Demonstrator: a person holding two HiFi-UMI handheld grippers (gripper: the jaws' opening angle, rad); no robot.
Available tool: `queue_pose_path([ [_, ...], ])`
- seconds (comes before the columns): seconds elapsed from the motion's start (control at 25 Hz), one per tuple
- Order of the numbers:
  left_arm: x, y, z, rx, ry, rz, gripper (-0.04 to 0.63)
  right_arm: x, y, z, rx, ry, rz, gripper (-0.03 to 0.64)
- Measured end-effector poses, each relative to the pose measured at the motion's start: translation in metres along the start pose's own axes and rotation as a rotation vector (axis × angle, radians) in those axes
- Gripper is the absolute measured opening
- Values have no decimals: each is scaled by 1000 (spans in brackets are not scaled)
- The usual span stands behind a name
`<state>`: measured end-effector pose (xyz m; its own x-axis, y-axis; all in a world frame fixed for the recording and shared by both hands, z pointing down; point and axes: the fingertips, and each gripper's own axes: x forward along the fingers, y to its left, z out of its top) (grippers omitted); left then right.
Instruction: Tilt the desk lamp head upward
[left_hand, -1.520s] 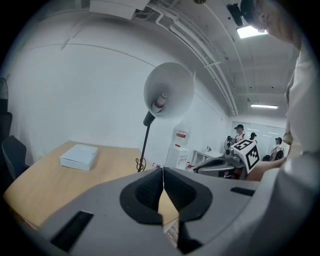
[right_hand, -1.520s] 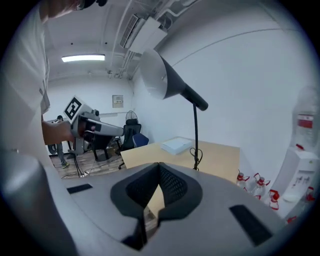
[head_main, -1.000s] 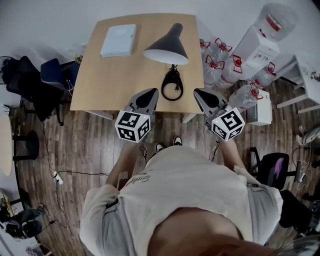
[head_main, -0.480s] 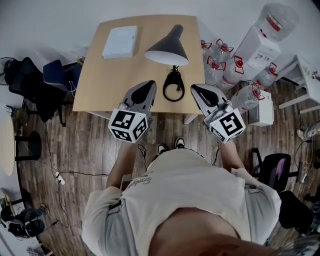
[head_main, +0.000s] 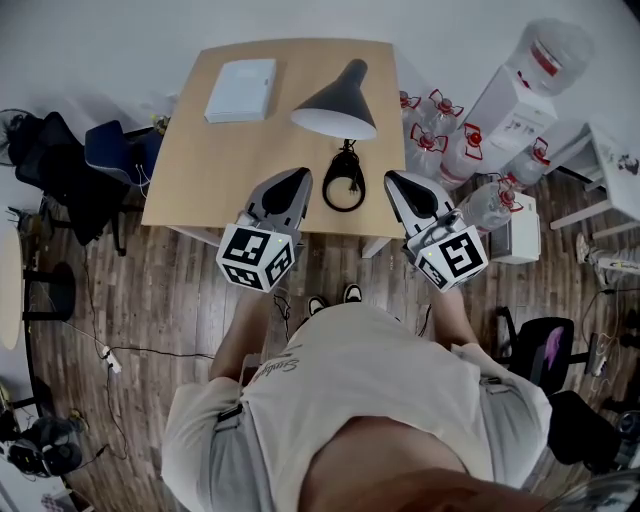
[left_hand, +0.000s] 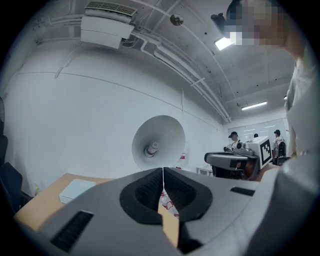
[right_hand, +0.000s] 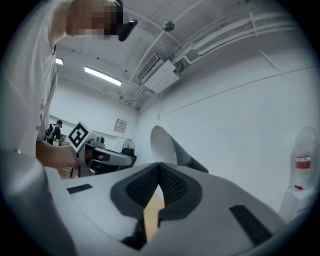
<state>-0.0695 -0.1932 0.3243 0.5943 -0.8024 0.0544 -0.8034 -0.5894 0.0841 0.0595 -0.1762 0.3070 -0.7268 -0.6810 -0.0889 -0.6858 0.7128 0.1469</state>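
Observation:
A desk lamp with a dark cone head (head_main: 336, 101) stands on a wooden table (head_main: 215, 165), its round black base and coiled cord (head_main: 343, 180) near the front edge. The white inside of the lamp head (left_hand: 158, 143) faces the left gripper view; the right gripper view catches the lamp head (right_hand: 170, 147) from the side. My left gripper (head_main: 299, 177) hangs shut at the table's front edge, left of the base, holding nothing. My right gripper (head_main: 394, 180) is shut and empty too, just right of the base. Neither touches the lamp.
A white flat box (head_main: 240, 89) lies at the table's far left. Several water bottles (head_main: 437, 125) and a water dispenser (head_main: 520, 90) stand right of the table. Dark chairs (head_main: 70, 160) sit at the left. People stand far off in the room (left_hand: 233, 139).
Both grippers have shifted a little forward toward the table's front edge, on either side of the lamp base. The lamp has not moved.

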Motion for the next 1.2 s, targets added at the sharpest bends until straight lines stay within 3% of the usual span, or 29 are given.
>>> queue_pose_path([
  [0.56,-5,6,-18,-34,2,-48,17,6,18,0,32,-8,-6,-5],
  [0.76,-8,5,-24,-36,-7,-74,17,1,26,-5,-84,36,-47,-5],
  [1.2,-26,11,-31,-52,-27,-70,17,8,43,-16,-26,55,-38,-5],
])
